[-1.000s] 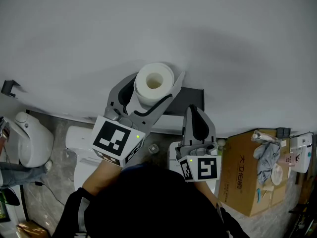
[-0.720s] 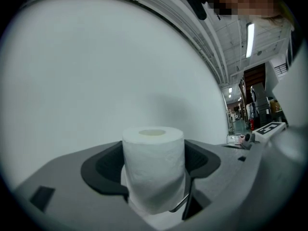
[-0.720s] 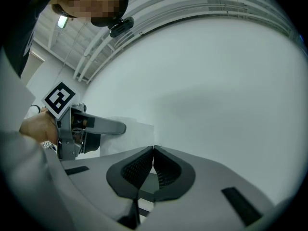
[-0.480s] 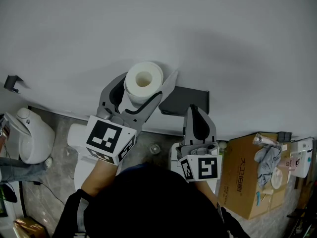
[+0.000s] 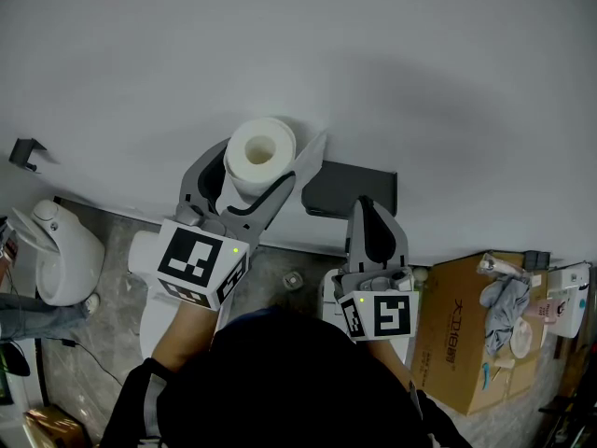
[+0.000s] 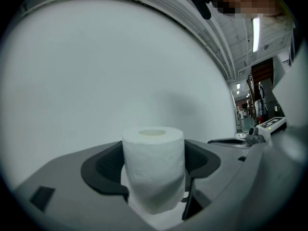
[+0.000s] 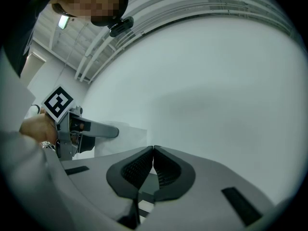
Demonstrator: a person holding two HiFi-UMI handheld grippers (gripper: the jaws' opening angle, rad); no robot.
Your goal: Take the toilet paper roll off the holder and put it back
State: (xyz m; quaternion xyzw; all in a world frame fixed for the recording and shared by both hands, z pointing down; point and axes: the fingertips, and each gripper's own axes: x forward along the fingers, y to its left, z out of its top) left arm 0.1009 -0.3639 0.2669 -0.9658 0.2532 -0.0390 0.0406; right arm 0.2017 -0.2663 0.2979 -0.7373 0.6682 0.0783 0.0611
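Observation:
The white toilet paper roll stands upright between the jaws of my left gripper, which is shut on its sides. It is held in the air in front of the wall, left of the dark holder and apart from it. In the left gripper view the roll fills the gap between the dark pads. My right gripper is shut with nothing in it, just below the holder. Its pads meet in the right gripper view.
A plain grey wall fills the upper part of the head view. Below stand a white toilet at the left and a cardboard box with cloth on it at the right. A small black hook is on the wall at far left.
My left gripper has carried the roll up and to the left, away from the holder, which now shows in full. The right gripper has stayed put.

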